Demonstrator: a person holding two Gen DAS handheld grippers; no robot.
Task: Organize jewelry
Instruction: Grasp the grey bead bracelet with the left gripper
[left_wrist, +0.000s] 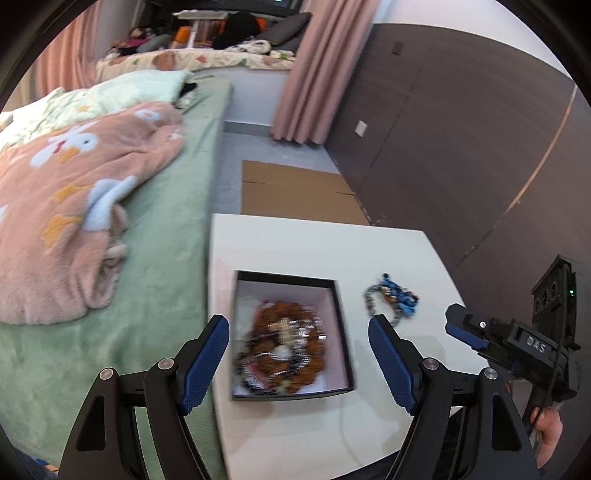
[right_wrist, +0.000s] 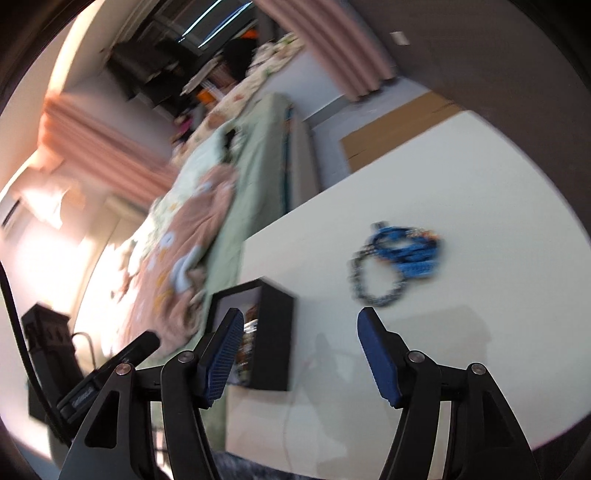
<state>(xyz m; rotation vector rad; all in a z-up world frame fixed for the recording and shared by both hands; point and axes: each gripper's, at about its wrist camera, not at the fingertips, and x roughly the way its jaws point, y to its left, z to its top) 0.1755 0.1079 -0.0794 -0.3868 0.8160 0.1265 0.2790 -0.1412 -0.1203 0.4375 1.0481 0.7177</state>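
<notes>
Left tongs (left_wrist: 297, 363) wide over jewelry box (left_wrist: 341, 332), right tongs (right_wrist: 301, 356) wide, stamped "DAS", bracelets (right_wrist: 397, 264) beside box

The left gripper (left_wrist: 297, 363) has matte black, angular arms with triangular cut-outs and round silver screws at the joints; its fingers (left_wrist: 203, 363) wear blue pads with a fine cross-hatched texture. The right gripper (right_wrist: 299, 358) is built alike: black arms, silver screws, blue textured fingers (right_wrist: 380, 363). From the left wrist view its black body carries raised letters, a thin black cable and a small green light, and bare skin of the right hand (left_wrist: 548, 430) shows at the handle.
</notes>
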